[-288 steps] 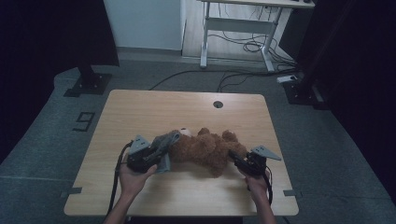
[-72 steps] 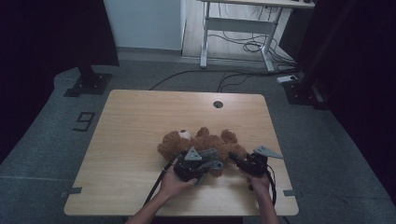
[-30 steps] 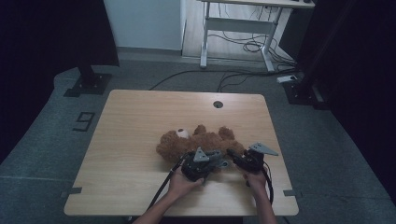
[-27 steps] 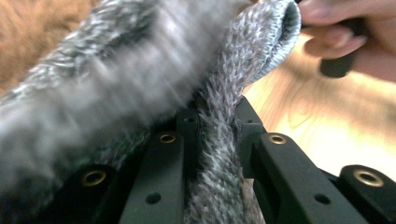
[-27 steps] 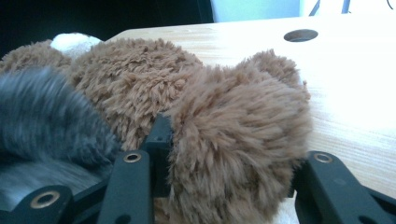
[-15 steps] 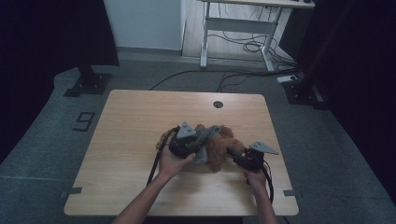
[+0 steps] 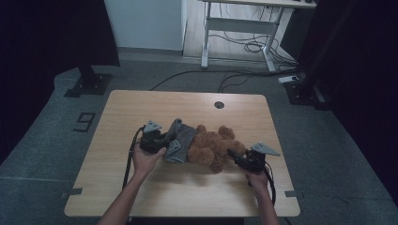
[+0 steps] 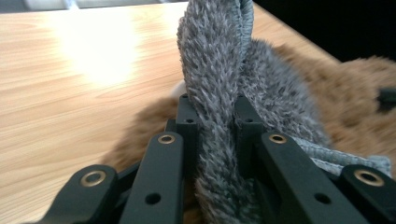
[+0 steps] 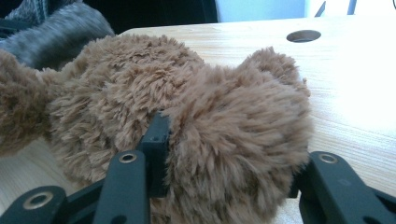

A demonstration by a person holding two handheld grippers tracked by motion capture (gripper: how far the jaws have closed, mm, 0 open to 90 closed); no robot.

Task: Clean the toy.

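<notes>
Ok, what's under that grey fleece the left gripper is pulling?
The grey fleece drapes over the head end of the brown teddy bear; brown fur shows beneath it. The face is covered. The left gripper pinches a fold, and the right gripper grips a leg.

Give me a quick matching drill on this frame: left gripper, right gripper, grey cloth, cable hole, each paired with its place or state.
Things:
1. left gripper
2. right gripper
3. grey fuzzy cloth
4. round cable hole

Places or states:
A. in the table top near its far edge
B. clamped on a limb of the brown teddy bear
C. pulled over the bear's end nearest the left hand
D. shut on a fold of the cloth

Pairs: 1-D, 2-B, 3-C, 4-A
</notes>
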